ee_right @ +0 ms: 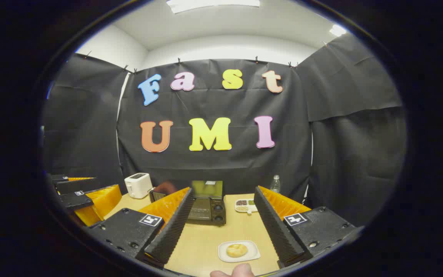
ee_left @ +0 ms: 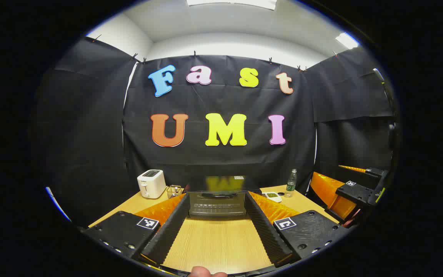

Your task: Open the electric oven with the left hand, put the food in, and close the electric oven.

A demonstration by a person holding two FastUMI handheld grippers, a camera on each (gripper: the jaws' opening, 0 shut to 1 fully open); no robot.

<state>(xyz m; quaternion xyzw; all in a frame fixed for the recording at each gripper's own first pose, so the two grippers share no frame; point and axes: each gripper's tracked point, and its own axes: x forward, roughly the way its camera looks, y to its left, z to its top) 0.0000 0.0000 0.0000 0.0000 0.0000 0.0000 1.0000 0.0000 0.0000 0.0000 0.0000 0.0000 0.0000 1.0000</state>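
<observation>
The dark electric oven (ee_left: 217,204) stands at the back middle of the wooden table (ee_left: 214,246), its door shut. My left gripper (ee_left: 217,197) is open, lined up with the oven and well short of it, with nothing between its fingers. In the right gripper view the oven (ee_right: 207,206) sits behind the left finger. A round bun (ee_right: 237,250) lies on a small white plate (ee_right: 255,256) near the front edge. My right gripper (ee_right: 223,190) is open above the table, with the plate low between its fingers. Each gripper shows at the other view's side: the right gripper (ee_left: 354,192), the left gripper (ee_right: 83,196).
A white toaster (ee_left: 151,183) and a small wire basket (ee_left: 174,190) stand left of the oven. A clear bottle (ee_left: 291,182) and a white divided dish (ee_right: 244,205) are to its right. Black cloth walls close in the table.
</observation>
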